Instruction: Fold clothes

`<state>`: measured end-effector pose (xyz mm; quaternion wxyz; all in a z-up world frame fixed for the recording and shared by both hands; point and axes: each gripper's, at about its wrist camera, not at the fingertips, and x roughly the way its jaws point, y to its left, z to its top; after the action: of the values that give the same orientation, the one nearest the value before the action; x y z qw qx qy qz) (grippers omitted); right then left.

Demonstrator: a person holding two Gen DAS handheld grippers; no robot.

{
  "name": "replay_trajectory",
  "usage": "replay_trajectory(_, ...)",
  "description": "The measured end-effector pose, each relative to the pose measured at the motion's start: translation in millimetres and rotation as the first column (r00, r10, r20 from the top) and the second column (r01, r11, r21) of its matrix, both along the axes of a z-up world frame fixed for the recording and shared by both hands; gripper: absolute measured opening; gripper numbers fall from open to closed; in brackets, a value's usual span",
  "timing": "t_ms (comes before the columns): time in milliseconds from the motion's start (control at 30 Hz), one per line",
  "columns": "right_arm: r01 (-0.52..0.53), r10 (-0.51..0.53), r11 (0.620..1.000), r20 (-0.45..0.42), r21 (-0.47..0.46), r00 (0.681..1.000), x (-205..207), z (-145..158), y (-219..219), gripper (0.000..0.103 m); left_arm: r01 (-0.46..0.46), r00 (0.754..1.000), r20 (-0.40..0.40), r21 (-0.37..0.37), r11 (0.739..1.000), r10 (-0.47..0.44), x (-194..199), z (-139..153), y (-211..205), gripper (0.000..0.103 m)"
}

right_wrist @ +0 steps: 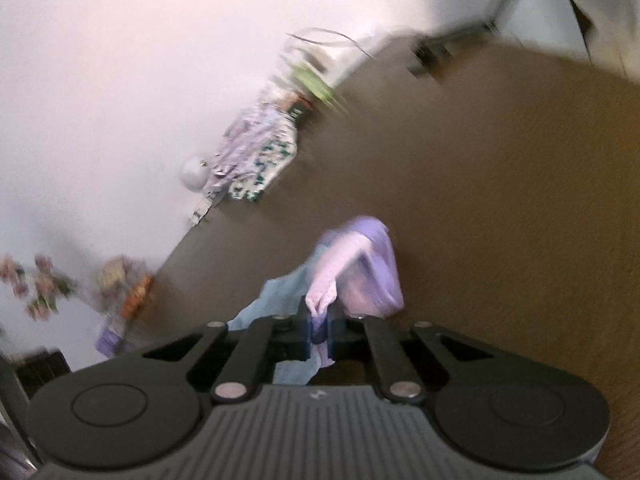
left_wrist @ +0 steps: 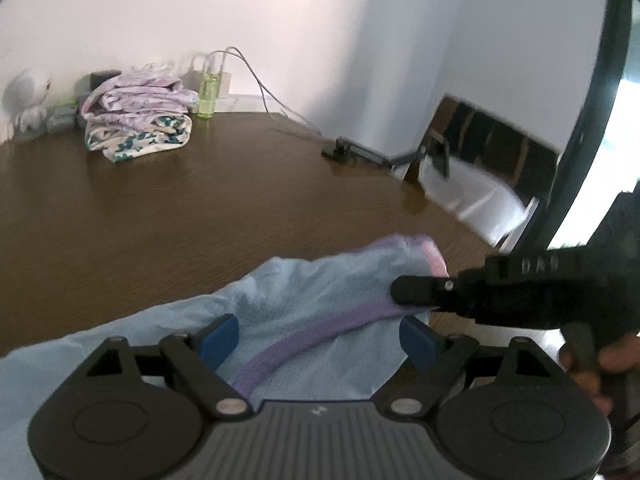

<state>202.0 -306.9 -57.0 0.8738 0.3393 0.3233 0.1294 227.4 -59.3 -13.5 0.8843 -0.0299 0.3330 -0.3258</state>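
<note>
R gripper (right_wrist: 319, 330) had its jaws clamped on the garment's (left_wrist: 304, 300) pink-purple end, prob. to lift that edge for a fold. L gripper (left_wrist: 316, 338) sat over the cloth w/ jaws wide, gripping nothing. Garment lay on the surface (left_wrist: 200, 200) nr its front edge; folded pile (left_wrist: 136, 120) well apart by the wall.

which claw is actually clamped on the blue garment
The right claw: its blue pads are pinched shut on the light blue garment. The left claw stands wide open over the cloth, gripping nothing.
</note>
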Motion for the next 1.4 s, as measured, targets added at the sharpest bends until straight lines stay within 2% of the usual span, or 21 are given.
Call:
replay_trajectory(133,-0.038,0.051,0.987,0.078,-0.154,0.996,-2.5,25.0,15.7,0.006,-0.054,0.998,0.044,-0.023,0.998,0.055,-7.4,17.4,27.0,0.093)
replay_trajectory(233,-0.068,0.101,0.964,0.119,-0.258,0.988,-2.6,41.4,31.2,0.006,-0.111,0.993,0.024,-0.028,0.993,0.112,-7.1,18.0,49.9,0.094)
replay_trajectory(333,-0.078,0.112,0.960,0.114,-0.270,0.987,-0.8,45.2,36.7,0.006,-0.159,0.987,-0.017,-0.038,0.986,0.159,-6.0,12.8,67.8,0.094)
replay_trajectory(467,-0.074,0.105,0.961,0.102,-0.267,0.989,-1.1,43.0,37.5,0.006,-0.147,0.989,-0.030,-0.060,0.987,0.145,-9.0,8.7,75.2,0.094)
replay_trajectory(533,-0.078,0.121,0.952,0.128,-0.297,0.984,-1.6,50.1,42.1,0.006,-0.140,0.990,-0.021,-0.057,0.989,0.139,-10.2,10.0,75.5,0.094)
replay_trajectory(600,-0.105,0.175,0.925,0.162,-0.366,0.971,-1.6,62.5,54.0,0.006,-0.147,0.989,-0.016,-0.064,0.987,0.146,-12.2,11.3,80.6,0.094)
replay_trajectory(667,-0.174,0.292,0.851,0.170,-0.496,0.941,0.8,75.1,81.1,0.006,-0.172,0.985,-0.014,-0.077,0.982,0.171,-14.1,13.3,87.7,0.094)
replay_trajectory(733,-0.231,0.408,0.751,0.159,-0.618,0.899,3.4,87.7,108.8,0.006,-0.213,0.977,-0.015,-0.087,0.973,0.213,-17.1,15.5,100.0,0.094)
replay_trajectory(800,-0.320,0.544,0.596,0.077,-0.736,0.835,4.6,84.6,145.5,0.006,-0.253,0.968,-0.015,-0.101,0.962,0.252,-21.0,18.2,115.2,0.094)
replay_trajectory(867,-0.404,0.652,0.435,-0.029,-0.805,0.758,2.1,73.2,178.9,0.006,-0.285,0.958,-0.013,-0.113,0.952,0.285,-25.4,21.0,129.2,0.094)
replay_trajectory(933,-0.460,0.712,0.317,-0.112,-0.829,0.693,-4.1,60.6,203.6,0.006,-0.305,0.952,-0.007,-0.120,0.945,0.306,-30.7,23.8,140.9,0.094)
replay_trajectory(967,-0.474,0.724,0.285,-0.136,-0.833,0.676,-7.0,55.1,211.3,0.006,-0.310,0.950,-0.005,-0.121,0.943,0.312,-32.6,24.8,145.0,0.094)
replay_trajectory(1000,-0.486,0.729,0.272,-0.152,-0.831,0.667,-8.4,50.7,216.0,0.006,-0.314,0.949,-0.003,-0.121,0.942,0.316,-34.2,25.6,148.5,0.095)
replay_trajectory(1067,-0.500,0.729,0.286,-0.152,-0.818,0.667,-10.3,46.6,216.7,0.006,-0.320,0.947,-0.003,-0.120,0.940,0.322,-36.4,26.0,154.3,0.096)
replay_trajectory(1200,-0.499,0.705,0.375,-0.109,-0.781,0.701,-6.8,47.9,210.3,0.008,-0.311,0.950,-0.022,-0.119,0.943,0.311,-34.6,21.5,154.3,0.096)
replay_trajectory(1267,-0.507,0.705,0.425,-0.077,-0.750,0.705,-8.3,47.0,203.0,0.020,-0.295,0.955,-0.027,-0.137,0.946,0.294,-34.3,20.3,150.6,0.096)
replay_trajectory(1333,-0.523,0.712,0.473,-0.041,-0.709,0.701,-12.2,49.8,194.9,0.049,-0.267,0.964,-0.026,-0.160,0.950,0.266,-35.7,20.7,146.1,0.097)
replay_trajectory(1400,-0.539,0.713,0.522,-0.008,-0.661,0.701,-18.8,55.5,181.9,0.050,-0.245,0.969,-0.023,-0.166,0.955,0.244,-36.2,21.4,140.6,0.097)
